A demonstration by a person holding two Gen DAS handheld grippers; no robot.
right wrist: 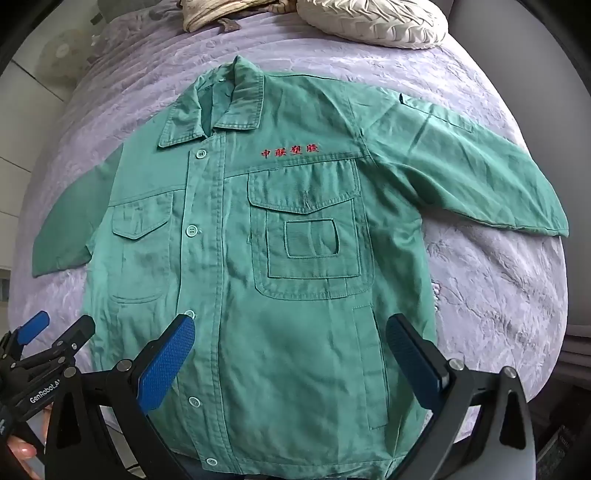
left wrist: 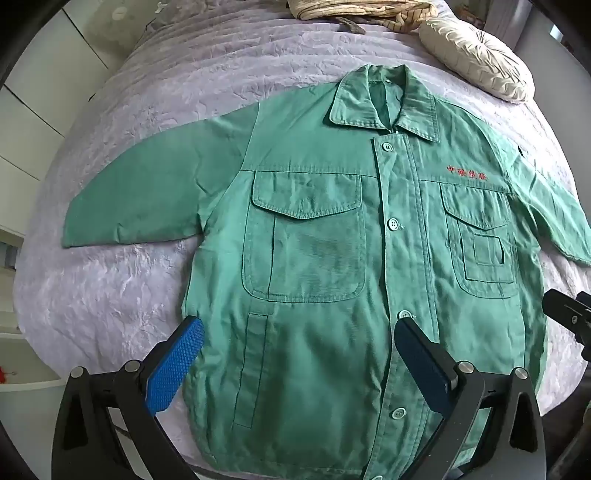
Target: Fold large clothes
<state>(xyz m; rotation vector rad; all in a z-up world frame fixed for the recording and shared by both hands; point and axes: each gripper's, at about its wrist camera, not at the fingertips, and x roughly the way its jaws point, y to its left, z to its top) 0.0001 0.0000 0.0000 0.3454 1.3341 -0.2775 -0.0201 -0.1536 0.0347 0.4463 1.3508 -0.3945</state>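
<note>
A green work jacket (left wrist: 317, 258) lies flat and face up on a lilac bedspread (left wrist: 147, 122), buttoned, collar at the far end, both sleeves spread outward. It has chest pockets and red embroidered characters (right wrist: 290, 150). It also shows in the right wrist view (right wrist: 280, 266). My left gripper (left wrist: 299, 354) is open and empty, hovering over the jacket's lower left front near the hem. My right gripper (right wrist: 291, 350) is open and empty, over the lower right front. The left gripper also shows at the left edge of the right wrist view (right wrist: 55, 332).
A cream pleated round cushion (left wrist: 476, 55) lies at the bed's far right. A bundle of beige striped cloth (left wrist: 354, 13) lies at the far end. White cabinets (left wrist: 29, 110) stand to the left of the bed. The bedspread (right wrist: 498, 295) extends beyond the right sleeve.
</note>
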